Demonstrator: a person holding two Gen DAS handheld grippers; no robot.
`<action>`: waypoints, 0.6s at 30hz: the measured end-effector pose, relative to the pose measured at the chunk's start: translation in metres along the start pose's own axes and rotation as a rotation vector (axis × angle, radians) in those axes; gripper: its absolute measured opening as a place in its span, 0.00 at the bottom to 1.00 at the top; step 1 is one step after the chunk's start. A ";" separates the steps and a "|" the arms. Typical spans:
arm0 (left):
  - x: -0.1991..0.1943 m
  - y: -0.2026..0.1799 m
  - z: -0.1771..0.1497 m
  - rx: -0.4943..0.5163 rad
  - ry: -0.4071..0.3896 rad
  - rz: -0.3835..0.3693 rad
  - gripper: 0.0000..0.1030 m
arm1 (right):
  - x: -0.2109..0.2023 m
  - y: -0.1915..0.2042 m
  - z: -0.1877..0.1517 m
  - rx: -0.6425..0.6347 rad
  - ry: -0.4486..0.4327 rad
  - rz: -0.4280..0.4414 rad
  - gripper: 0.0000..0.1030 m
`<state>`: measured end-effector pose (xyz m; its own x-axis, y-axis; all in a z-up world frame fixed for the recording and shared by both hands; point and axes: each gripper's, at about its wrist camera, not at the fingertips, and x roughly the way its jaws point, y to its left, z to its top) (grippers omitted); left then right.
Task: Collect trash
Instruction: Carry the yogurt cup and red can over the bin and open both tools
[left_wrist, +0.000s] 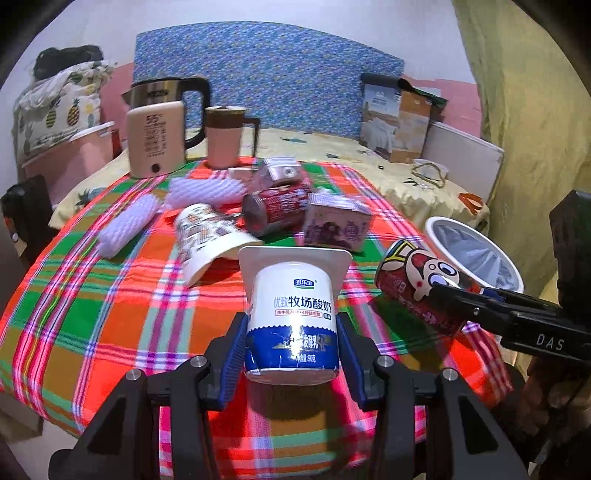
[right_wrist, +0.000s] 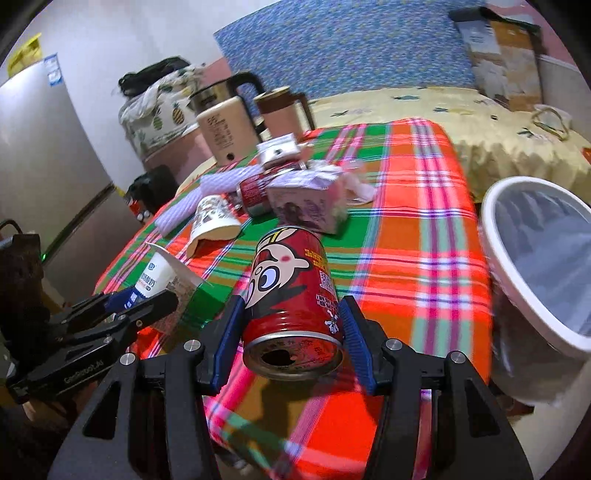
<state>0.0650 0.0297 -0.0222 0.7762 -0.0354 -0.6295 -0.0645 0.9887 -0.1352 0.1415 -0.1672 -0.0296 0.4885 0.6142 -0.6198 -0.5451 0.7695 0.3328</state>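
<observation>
Now both tongs grip trash above the plaid-clothed table (left_wrist: 110, 314): the left tongs (left_wrist: 291, 343) clamp a white-and-blue plastic yogurt cup (left_wrist: 293, 314), the right tongs (right_wrist: 293, 332) a red cartoon-printed drink can (right_wrist: 291, 295). Next, I judge, each must be carried over the white lined waste bin (right_wrist: 491, 236) and released.

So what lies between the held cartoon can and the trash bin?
Only bare plaid tablecloth separates the cartoon can from the trash bin, seen in the right wrist view.

Black left hand-held gripper (left_wrist: 291, 354), ribbed blue pads, silver screws, right hand-held gripper (right_wrist: 293, 339) alike
</observation>
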 end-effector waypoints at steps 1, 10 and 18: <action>0.001 -0.006 0.002 0.011 0.001 -0.013 0.46 | -0.005 -0.005 0.000 0.015 -0.013 -0.009 0.53; 0.019 -0.065 0.027 0.113 -0.006 -0.118 0.46 | -0.038 -0.046 -0.003 0.108 -0.099 -0.113 0.53; 0.050 -0.120 0.055 0.193 -0.005 -0.218 0.46 | -0.067 -0.093 -0.002 0.173 -0.163 -0.273 0.53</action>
<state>0.1457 -0.0829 0.0043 0.7620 -0.2495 -0.5976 0.2237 0.9674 -0.1185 0.1583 -0.2799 -0.0202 0.7098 0.3911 -0.5859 -0.2628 0.9187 0.2948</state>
